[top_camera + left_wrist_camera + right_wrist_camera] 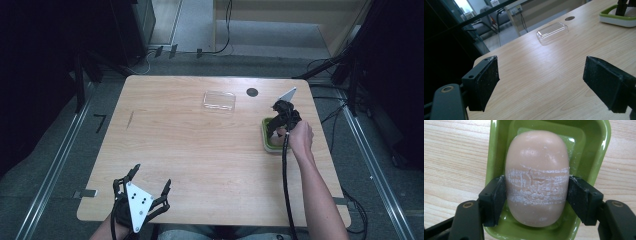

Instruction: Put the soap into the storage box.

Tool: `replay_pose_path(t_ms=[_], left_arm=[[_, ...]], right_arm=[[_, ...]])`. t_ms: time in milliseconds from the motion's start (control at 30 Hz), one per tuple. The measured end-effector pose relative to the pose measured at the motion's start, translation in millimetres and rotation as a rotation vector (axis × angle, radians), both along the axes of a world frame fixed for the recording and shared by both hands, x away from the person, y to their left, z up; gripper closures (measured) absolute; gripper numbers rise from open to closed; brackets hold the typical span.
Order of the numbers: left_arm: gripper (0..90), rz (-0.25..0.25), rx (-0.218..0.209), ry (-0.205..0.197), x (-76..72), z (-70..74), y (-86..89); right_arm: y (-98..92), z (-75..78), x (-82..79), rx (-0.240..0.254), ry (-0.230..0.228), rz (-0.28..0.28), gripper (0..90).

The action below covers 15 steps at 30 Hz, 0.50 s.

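Note:
A pale pink oval soap bar, scuffed white across its middle, lies in a green soap dish. My right gripper straddles the bar, one jaw pressed on each long side. From above, that gripper points down into the dish at the table's right side. My left gripper hovers open near the front left edge of the table, far from the dish. In its own view the left gripper has bare wood between its wide-apart jaws, with the dish far off at the upper right.
A clear plastic lid rests on the far middle of the wooden table; it is also in the left gripper view. A small dark round spot lies just right of it. Cables and metal rails run on the floor around the table.

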<state>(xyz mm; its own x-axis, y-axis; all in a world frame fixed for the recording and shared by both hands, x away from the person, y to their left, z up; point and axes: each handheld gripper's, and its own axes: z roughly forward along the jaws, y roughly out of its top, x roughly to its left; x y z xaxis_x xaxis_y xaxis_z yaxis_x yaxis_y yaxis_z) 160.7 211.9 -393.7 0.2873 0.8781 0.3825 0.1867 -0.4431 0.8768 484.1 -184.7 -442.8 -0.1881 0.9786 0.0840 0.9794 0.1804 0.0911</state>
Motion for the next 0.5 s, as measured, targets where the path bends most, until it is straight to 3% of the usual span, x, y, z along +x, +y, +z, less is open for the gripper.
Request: replay_pose_path(t_ms=[500], left_arm=[[13.9, -0.008, 0.008, 0.0, 1.4, -0.2, -2.3]], right_arm=[[-2.5, 11.4, -8.3, -0.011, -0.028, 0.01, 23.7]])
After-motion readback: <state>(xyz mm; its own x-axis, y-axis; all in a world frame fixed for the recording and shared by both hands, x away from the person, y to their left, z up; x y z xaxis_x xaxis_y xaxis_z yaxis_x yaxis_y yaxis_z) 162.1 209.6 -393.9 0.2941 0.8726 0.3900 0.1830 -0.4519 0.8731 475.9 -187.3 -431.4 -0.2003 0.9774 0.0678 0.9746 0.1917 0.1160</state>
